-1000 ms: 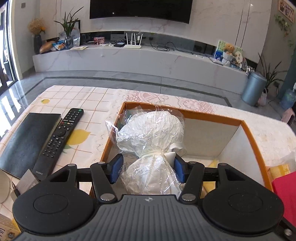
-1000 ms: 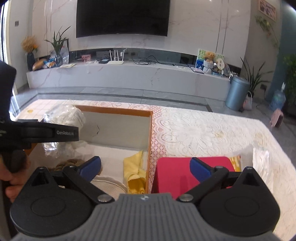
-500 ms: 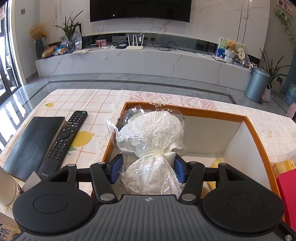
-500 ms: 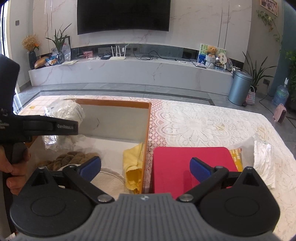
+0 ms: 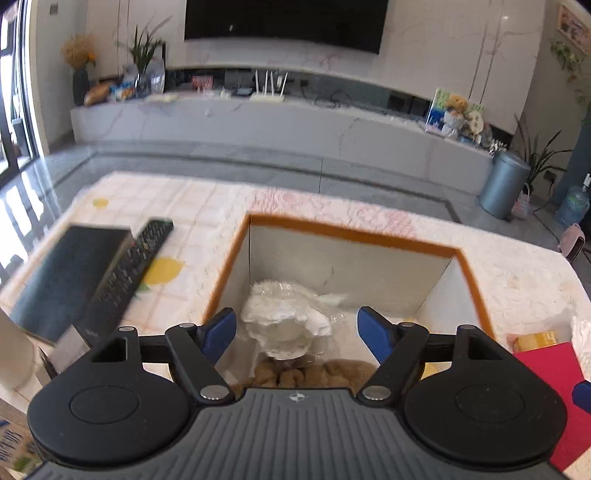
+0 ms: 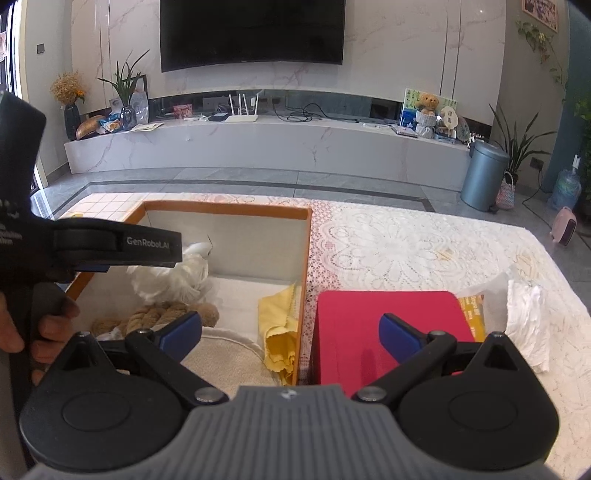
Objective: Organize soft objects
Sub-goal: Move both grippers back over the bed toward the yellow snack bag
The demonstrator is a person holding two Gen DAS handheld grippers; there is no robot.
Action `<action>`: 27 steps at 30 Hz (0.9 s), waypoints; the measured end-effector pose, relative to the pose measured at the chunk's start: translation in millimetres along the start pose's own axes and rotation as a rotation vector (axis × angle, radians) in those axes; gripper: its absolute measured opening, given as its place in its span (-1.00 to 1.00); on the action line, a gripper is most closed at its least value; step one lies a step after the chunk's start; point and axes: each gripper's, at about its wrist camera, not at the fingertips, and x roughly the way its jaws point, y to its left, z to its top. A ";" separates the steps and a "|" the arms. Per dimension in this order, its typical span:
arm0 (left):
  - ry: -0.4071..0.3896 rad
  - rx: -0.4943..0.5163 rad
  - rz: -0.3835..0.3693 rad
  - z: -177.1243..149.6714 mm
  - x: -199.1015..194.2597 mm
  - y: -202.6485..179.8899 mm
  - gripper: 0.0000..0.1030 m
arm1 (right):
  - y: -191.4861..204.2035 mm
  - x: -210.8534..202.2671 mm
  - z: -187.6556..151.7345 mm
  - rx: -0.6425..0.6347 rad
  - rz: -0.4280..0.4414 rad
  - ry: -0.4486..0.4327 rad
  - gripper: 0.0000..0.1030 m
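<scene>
Crinkly plastic bundle (image 5: pixel 291 325): lying in box (image 5: pixel 354 234), far-left corner, on brown rope | left gripper (image 5: pixel 297 330): jaws opening, nothing pinched | right gripper (image 6: pixel 290 332): spread, empty | handling: likely light, squashy, slippery; pinch the gathered neck

Left gripper (image 5: pixel 297 330) jaws opening, clear of the white wrapped bundle (image 5: pixel 286 325) lying inside the orange-rimmed box (image 5: pixel 354 234).

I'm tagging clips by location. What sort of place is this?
Most likely a home living room: a wall-mounted TV above a long marble console, houseplants, and a table with a lace cloth.
</scene>
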 end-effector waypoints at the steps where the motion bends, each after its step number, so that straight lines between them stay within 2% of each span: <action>1: -0.017 0.006 0.005 1.7 -6.7 -0.4 0.71 | -0.6 -3.2 0.4 0.003 -0.002 -0.005 0.95; 10: -0.126 0.009 -0.038 10.3 -53.0 -6.4 0.71 | -10.9 -33.3 6.5 0.010 -0.031 -0.049 0.95; 14: -0.173 0.038 -0.051 11.5 -70.6 -13.8 0.72 | -17.3 -43.5 7.8 -0.030 -0.121 -0.059 0.95; 17: -0.207 0.041 -0.061 10.3 -83.2 -18.4 0.72 | -28.3 -50.4 9.7 -0.030 -0.141 -0.068 0.95; 20: -0.241 0.062 -0.076 9.1 -96.8 -24.7 0.72 | -35.2 -55.0 11.7 -0.068 -0.204 -0.069 0.95; 27: -0.312 0.142 -0.114 -0.4 -126.7 -51.1 0.72 | -58.7 -80.3 15.9 -0.072 -0.263 -0.112 0.95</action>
